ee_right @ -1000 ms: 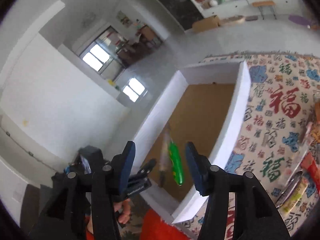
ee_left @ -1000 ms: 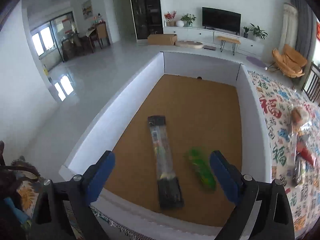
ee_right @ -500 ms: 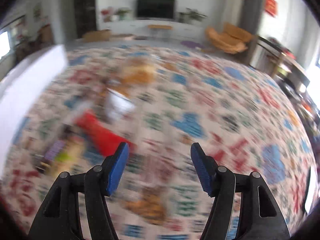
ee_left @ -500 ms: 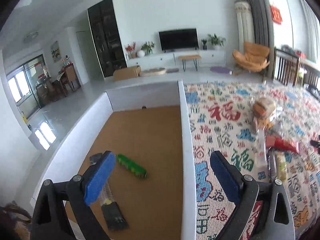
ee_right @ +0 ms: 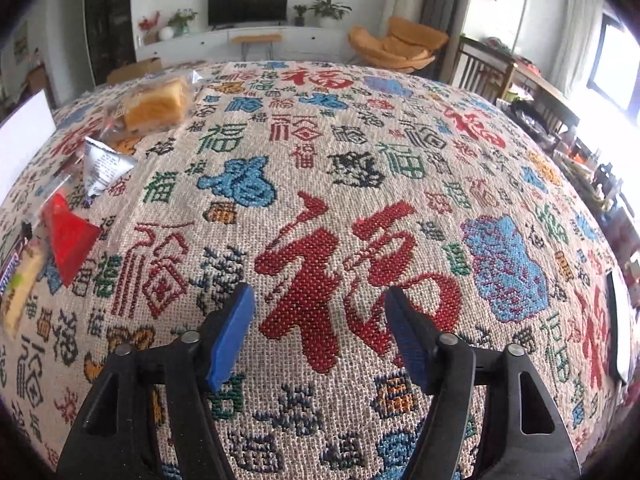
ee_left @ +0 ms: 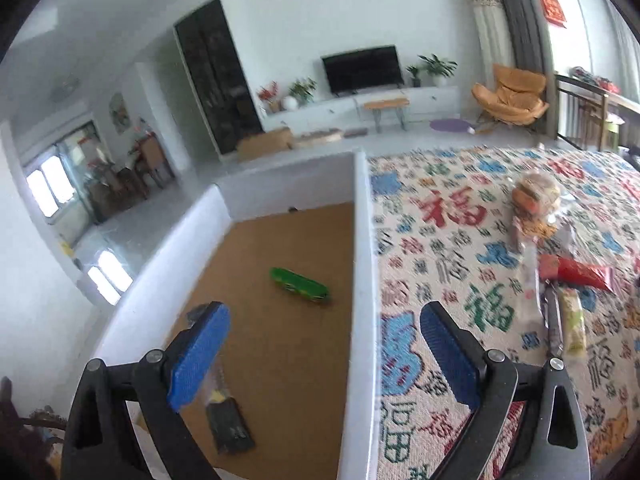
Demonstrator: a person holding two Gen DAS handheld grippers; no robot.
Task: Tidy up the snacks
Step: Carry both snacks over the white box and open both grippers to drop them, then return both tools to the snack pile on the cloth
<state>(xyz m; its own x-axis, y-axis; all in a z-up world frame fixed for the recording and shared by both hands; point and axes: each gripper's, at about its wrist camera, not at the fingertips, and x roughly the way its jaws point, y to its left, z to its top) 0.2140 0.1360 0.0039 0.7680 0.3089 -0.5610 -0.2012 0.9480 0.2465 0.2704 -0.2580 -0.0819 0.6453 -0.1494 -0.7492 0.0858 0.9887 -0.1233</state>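
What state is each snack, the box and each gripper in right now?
Green snack packet: lying inside box.
White cork-floored box: open-topped.
Black-ended clear packet: lying in box.
Red wrapper: on patterned cloth, outside box.
Bagged bread: on cloth.
Left gripper: open, empty.
Right gripper: opening, empty.

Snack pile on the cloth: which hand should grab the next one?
Probably right: its tool, empty and opening, is over the cloth beside the red pack. The left tool straddles the box wall.
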